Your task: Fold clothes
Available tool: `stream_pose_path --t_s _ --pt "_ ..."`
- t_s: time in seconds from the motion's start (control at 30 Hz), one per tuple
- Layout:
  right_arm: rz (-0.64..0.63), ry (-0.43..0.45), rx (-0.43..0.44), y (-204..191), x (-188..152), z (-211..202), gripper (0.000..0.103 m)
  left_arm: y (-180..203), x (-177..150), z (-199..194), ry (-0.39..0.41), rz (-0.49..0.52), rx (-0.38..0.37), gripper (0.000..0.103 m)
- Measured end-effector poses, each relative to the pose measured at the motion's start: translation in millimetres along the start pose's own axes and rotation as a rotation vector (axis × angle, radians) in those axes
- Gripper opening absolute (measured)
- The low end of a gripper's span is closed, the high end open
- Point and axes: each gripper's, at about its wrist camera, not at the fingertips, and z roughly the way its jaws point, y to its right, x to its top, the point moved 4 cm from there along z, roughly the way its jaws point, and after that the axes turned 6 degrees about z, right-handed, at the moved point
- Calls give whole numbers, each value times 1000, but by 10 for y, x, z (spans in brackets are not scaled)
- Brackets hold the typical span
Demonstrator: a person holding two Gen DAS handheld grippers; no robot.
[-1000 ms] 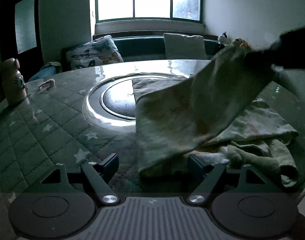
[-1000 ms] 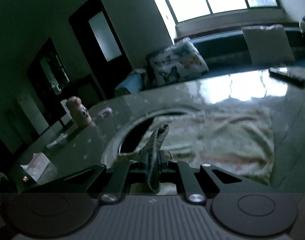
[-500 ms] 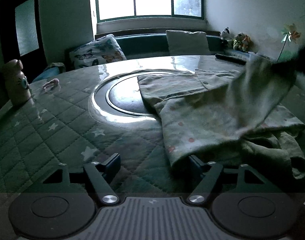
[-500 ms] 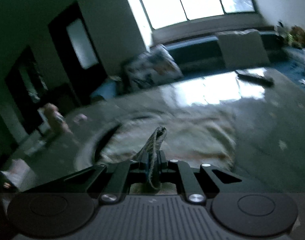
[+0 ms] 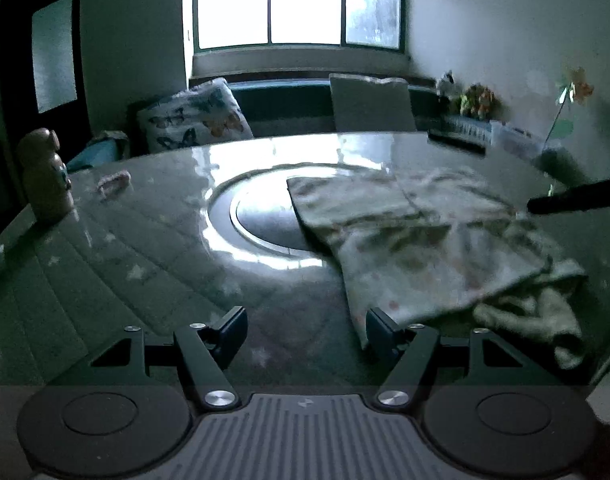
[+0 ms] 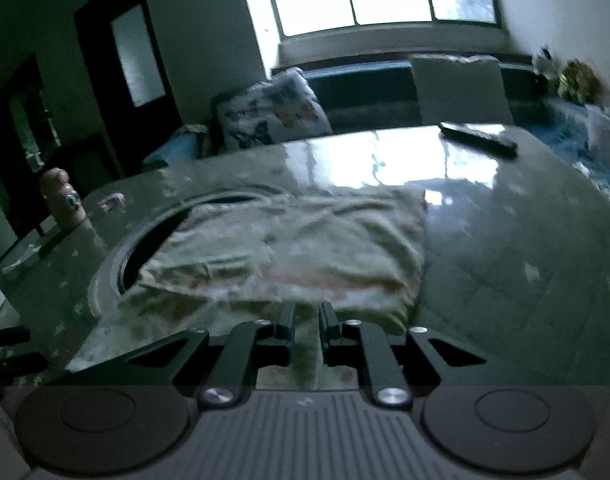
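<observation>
Now, from my left gripper (image 5: 307,330), jaws spread and empty, the garment (image 5: 425,240) has dropped flat onto the table (image 5: 145,240) since a second ago, its raised flap laid over. From my right gripper (image 6: 308,320), the jaws have parted narrowly and let the cloth (image 6: 289,252) go: this fold looks finished. No containers anywhere.

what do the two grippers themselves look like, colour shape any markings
Both look alike: the left gripper and right gripper are matte black, with two angled link bars on silver pivot screws, blocky dark fingers, a grey ribbed centre panel with a tiny logo, and round discs either side. No cables or sleeves show.
</observation>
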Motion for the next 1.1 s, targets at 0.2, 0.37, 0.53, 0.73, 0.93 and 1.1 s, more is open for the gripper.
stream_pose_path --t_s 0.2,0.37,0.53,0.73,0.93,1.1 --pt "-36 -24 25 -69 30 286 13 69 278 185 38 -27 -35 66" --pt "-62 -56 31 -89 -43 473 14 287 471 541 34 -2 -96 53" --pt "-62 -79 26 -41 -112 527 16 418 530 939 -10 16 -120 43" --pt "-78 -78 31 -11 -134 412 22 341 407 1203 -76 20 -81 38" --pt "-96 -95 19 34 -204 297 23 311 378 1098 -74 42 -71 39" --pt "-109 -104 20 50 -292 146 23 428 347 862 -51 119 -82 39"
